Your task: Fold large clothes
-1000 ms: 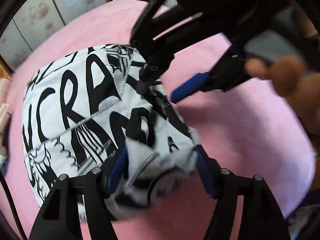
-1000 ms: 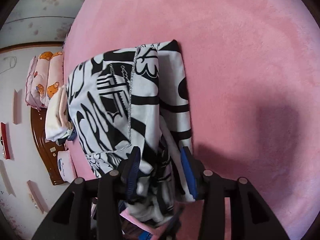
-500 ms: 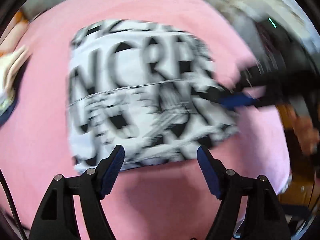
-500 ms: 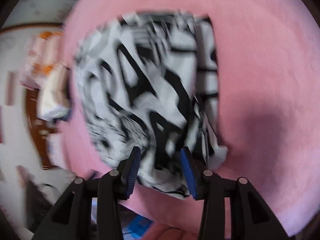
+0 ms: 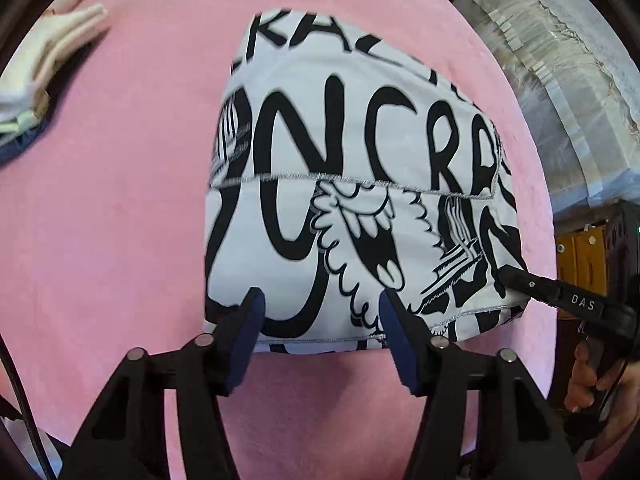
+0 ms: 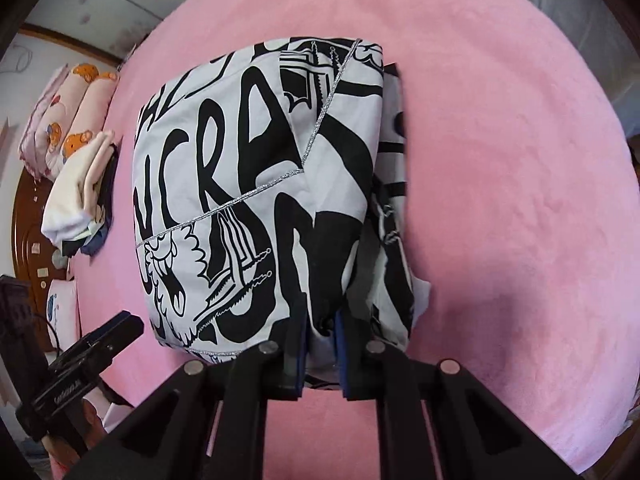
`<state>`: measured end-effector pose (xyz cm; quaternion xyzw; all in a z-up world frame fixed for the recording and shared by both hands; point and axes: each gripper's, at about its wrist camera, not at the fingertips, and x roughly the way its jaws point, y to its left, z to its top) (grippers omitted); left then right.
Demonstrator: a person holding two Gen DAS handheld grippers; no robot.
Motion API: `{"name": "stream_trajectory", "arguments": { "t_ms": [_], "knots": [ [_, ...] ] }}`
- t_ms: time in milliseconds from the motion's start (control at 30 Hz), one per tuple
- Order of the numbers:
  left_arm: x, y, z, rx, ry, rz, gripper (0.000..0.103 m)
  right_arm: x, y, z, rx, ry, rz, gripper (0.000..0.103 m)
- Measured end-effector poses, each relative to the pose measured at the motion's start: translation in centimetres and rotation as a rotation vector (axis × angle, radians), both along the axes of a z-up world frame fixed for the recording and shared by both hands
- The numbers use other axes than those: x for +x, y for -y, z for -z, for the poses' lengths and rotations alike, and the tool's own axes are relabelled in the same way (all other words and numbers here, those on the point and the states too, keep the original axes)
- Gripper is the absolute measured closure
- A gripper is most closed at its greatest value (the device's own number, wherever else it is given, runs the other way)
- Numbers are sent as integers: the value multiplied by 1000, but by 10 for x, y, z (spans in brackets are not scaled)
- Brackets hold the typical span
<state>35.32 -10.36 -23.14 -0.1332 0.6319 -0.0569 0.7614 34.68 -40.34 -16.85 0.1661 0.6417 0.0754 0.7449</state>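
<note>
My right gripper (image 6: 320, 354) has just been closing, and its blue pads are pressed in on a bunched fold at the near edge of the printed garment (image 6: 256, 200) — cloth fills the narrow gap between them. From that pinch the folded black-and-white bundle runs away from me across the pink blanket (image 6: 500, 160), its looser layers stacked along the right side of the fingers.

My left gripper (image 5: 322, 322) stands half spread; its jaws have just been narrowing, yet the pads press on nothing. They sit over the near hem of the garment (image 5: 340, 168), the cloth lying flat on the blanket (image 5: 120, 200) below them, and I cannot tell whether the tips brush the fabric. In that view the right gripper's dark finger reaches in from the right onto the garment's near right corner, a hand (image 5: 592, 384) behind it.

Farther off, a stack of folded clothes (image 6: 80, 196) lies near the blanket's left edge, well apart from the garment, with patterned pillows (image 6: 64, 120) beyond.
</note>
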Motion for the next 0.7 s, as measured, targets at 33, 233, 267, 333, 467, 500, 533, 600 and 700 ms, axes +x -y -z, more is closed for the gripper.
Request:
{"name": "stream_trajectory", "arguments": {
  "t_ms": [33,233,267,333,467,500,533,600,700],
  "knots": [
    [-1,0,4,-16,-9,2,55,-3,1,-1,-13,13,7,93],
    [-2,-3,36,-88,-61,-20,70,-11,-3,14,-107,42,25,93],
    [-1,-3,41,-89,-65,-28,73,-12,-4,17,-106,39,28,93],
    [1,-5,52,-84,-79,-37,83,-12,-5,22,-136,59,15,93],
    [3,-9,70,-91,-100,-64,95,-14,-18,38,-238,96,-29,91],
    [2,-11,73,-87,-95,-75,99,-13,-20,40,-252,106,-31,90],
    [0,-14,76,-85,-83,-78,101,-13,-21,40,-258,118,-27,90],
    [-5,-19,78,-88,-52,-83,102,-14,-19,38,-258,138,-11,90],
    [-10,-19,72,-79,-29,-92,102,-18,-19,27,-257,164,-5,84]
  ]
}}
